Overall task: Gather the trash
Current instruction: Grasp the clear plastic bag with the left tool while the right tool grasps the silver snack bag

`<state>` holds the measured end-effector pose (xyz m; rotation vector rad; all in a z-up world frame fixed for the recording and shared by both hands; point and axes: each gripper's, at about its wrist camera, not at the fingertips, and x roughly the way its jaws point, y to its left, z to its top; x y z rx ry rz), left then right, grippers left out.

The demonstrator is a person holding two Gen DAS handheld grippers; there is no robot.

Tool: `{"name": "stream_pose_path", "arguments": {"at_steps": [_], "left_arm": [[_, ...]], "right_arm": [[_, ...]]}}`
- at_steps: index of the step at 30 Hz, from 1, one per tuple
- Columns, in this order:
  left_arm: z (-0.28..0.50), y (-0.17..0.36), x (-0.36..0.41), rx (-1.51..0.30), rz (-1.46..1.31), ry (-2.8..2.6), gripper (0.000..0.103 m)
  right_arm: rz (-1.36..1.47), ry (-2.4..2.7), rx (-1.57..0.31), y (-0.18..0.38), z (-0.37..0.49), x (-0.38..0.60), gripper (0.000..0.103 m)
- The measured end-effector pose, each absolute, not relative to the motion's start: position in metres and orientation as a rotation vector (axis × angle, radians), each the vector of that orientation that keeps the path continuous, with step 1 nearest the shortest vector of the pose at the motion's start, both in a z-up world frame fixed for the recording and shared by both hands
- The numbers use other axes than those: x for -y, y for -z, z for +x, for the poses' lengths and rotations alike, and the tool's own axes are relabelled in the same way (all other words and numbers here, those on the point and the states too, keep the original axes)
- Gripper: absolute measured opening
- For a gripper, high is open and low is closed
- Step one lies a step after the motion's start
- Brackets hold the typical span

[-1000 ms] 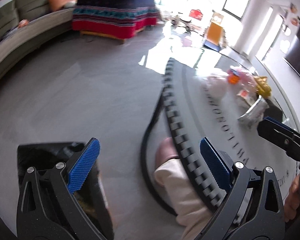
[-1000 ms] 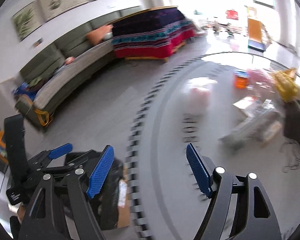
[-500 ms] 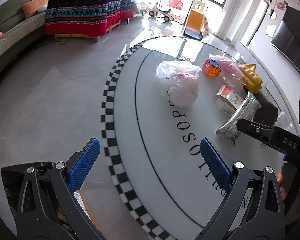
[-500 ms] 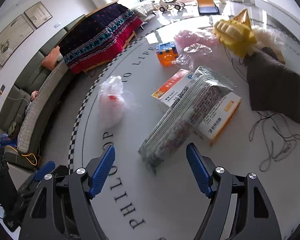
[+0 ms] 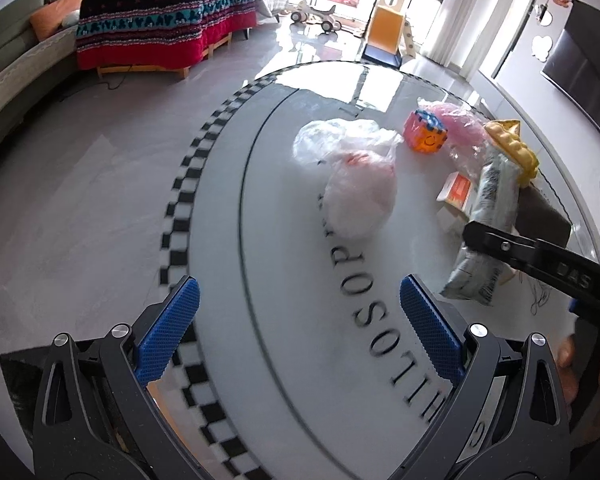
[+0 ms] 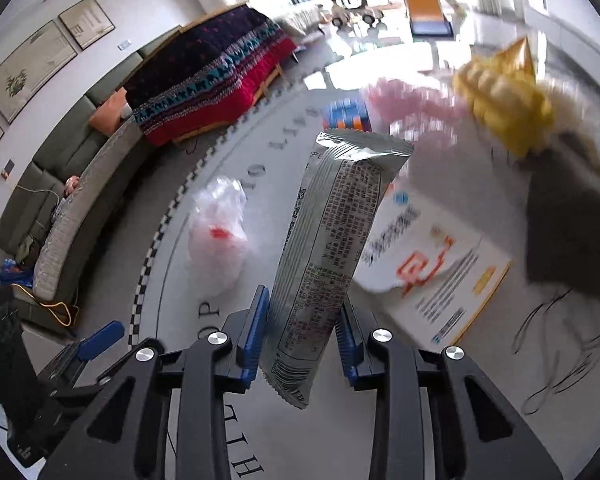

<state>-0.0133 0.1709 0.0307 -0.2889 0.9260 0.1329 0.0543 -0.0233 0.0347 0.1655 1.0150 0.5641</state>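
Both tongs have swung in over the table; the right gripper (image 6: 300,334) has just closed on the silver wrapper (image 6: 332,248), gripping only its near end, so it may slip free; the left gripper (image 5: 298,330) gapes empty.

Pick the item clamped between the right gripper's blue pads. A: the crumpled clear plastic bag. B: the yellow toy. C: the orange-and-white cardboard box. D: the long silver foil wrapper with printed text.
D: the right gripper has just closed its blue pads on the lower end of the long silver foil wrapper, which stands between them above the round white table.
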Motion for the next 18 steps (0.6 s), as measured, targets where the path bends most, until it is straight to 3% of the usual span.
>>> {"name": "stream_pose_path", "arguments": {"at_steps": [14,15,17,18], "left_arm": [[0.083,-0.027,-0.139,-0.932,-0.164,-0.137,0.097],[0.088,-0.025,-0.137,-0.936,-0.149,-0.144,0.093],[0.093,-0.020,-0.136,-0.953,-0.138,-0.145,0.070],[0.096,-0.015,-0.137,-0.970,-0.144,-0.138,0.053]], "right_arm": [[0.127,-0.491,-0.916,-0.064,0.088,0.039,0.034],[0.126,-0.491,-0.913,-0.065,0.088,0.040,0.034],[0.123,-0.492,-0.906,-0.065,0.088,0.043,0.034],[0.122,-0.493,-0.903,-0.065,0.087,0.044,0.034]]}}
